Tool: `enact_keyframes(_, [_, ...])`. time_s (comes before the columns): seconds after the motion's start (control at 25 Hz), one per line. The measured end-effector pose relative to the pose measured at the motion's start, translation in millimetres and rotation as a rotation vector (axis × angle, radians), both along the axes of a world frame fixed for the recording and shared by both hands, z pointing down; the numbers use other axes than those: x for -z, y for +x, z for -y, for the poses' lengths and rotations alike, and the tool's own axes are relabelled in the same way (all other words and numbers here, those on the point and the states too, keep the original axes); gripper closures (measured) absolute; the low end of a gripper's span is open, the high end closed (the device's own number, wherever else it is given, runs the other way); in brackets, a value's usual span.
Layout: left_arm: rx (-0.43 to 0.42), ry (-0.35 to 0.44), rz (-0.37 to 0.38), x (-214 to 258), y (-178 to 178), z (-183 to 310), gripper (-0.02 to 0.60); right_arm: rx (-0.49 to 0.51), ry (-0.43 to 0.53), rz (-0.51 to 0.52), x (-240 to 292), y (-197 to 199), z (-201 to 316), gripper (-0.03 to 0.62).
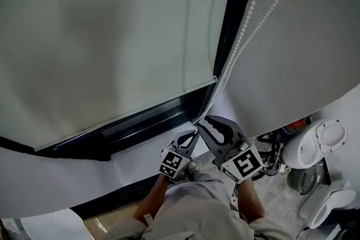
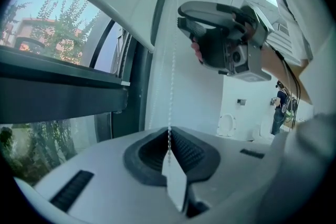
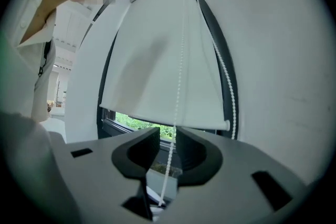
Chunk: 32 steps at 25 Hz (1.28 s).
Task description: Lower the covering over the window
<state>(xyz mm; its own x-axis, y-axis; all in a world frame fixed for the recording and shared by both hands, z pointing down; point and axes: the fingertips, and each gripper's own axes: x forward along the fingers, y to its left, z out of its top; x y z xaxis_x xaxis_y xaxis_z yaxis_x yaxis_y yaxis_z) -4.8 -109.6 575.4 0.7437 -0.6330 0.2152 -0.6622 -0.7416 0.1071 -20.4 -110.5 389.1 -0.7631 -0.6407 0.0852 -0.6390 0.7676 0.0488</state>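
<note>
Green trees [image 2: 60, 23] stand outdoors, a white toilet [image 2: 227, 124] sits on the floor against the far wall, and a person [image 2: 278, 110] stands near it.

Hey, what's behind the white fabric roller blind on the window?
Below the bottom edge of the white fabric roller blind, a strip of uncovered glass shows green trees outside. The pane higher up is covered by the fabric and cannot be seen.
</note>
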Motion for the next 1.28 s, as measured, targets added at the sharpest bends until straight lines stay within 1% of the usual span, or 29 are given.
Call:
enact_keyframes(0.24, [-0.006,0.004,-0.017,2.5,-0.3,-3.4,0.560,-0.015,0.128,0.044,50.2,-5.4,7.5,0.508])
enact_keyframes(0.28, [-0.007,0.006,-0.021,3.0,0.7,-3.4,0.560,-0.025,0.145,0.048,54.3,-4.4,10.1,0.528])
enact_keyframes(0.32, [-0.007,0.007,-0.025,3.2,1.9,-3.3,0.560,-0.034,0.156,0.052,55.7,-3.2,12.6,0.574])
enact_keyframes(0.36, [-0.006,0.008,-0.030,3.2,2.9,-3.1,0.560,-0.040,0.159,0.065,55.4,-2.0,14.6,0.582])
enact_keyframes(0.48, [-0.005,0.009,-0.051,2.0,2.7,-3.0,0.560,-0.046,0.147,0.152,52.5,1.4,16.4,0.596])
enact_keyframes(0.56, [-0.004,0.010,-0.054,-1.0,1.6,-2.1,0.560,-0.054,0.146,0.187,51.2,3.3,17.0,0.597])
enact_keyframes(0.72, [-0.024,-0.021,-0.014,-12.6,7.4,-4.0,0.560,-0.058,0.131,0.143,36.3,2.3,20.3,0.599])
enact_keyframes(0.88, [-0.011,-0.049,-0.049,-22.8,4.5,-2.3,0.560,-0.071,0.120,0.176,29.3,6.5,22.9,0.599])
enact_keyframes(1.0, [-0.017,-0.058,-0.029,-26.2,5.4,0.1,0.560,-0.077,0.122,0.166,25.3,7.1,25.2,0.599])
enact_keyframes(1.12, [-0.028,-0.084,0.000,-39.6,6.8,-2.4,0.560,-0.069,0.081,0.113,1.8,1.8,25.4,0.599])
enact_keyframes(1.28, [-0.025,-0.122,-0.008,-52.7,5.2,-6.8,0.560,-0.068,0.020,0.105,-29.9,-3.4,22.8,0.599])
